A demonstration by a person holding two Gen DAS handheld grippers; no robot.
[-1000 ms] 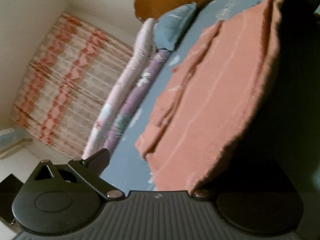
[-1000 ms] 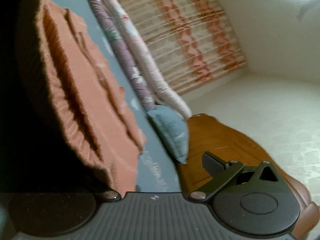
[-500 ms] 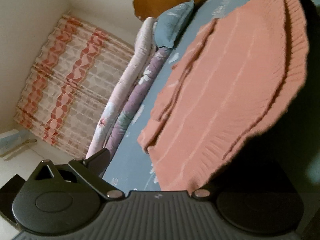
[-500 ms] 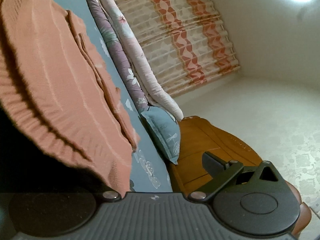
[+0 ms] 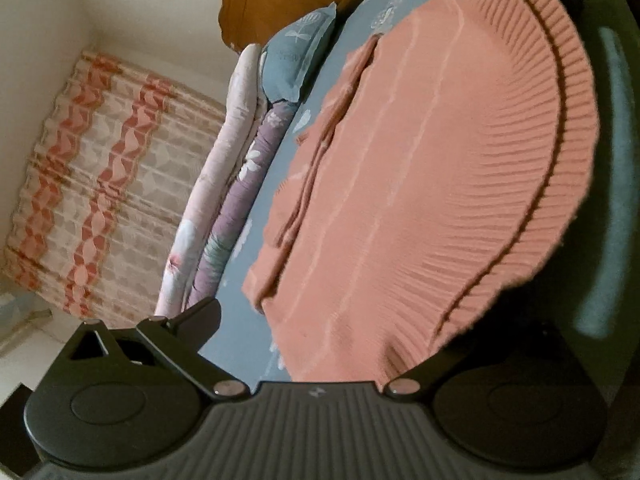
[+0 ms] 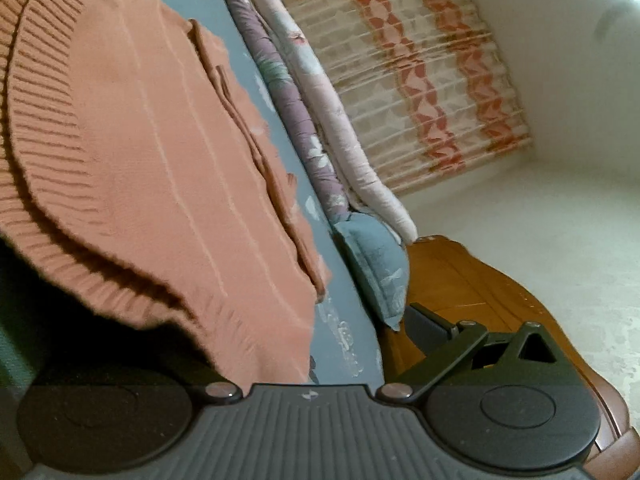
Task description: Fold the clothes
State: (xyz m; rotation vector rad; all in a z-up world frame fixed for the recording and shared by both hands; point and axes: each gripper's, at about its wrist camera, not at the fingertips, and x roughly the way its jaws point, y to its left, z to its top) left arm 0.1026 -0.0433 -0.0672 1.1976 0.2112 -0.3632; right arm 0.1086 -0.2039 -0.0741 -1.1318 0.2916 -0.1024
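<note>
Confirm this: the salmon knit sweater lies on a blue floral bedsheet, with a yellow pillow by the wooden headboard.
One detail is wrong: the pillow by the wooden headboard is blue-grey, not yellow, as the right wrist view shows. The salmon knit sweater does lie on the blue floral bedsheet.

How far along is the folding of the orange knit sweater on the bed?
Done: the sleeves look folded in along the far side of the sweater, which lies on the blue bed sheet. In hand: its ribbed hem is lifted off the bed near both grippers; whether they clamp it is hidden. Left: bringing the hem over toward the far end and smoothing.
</note>
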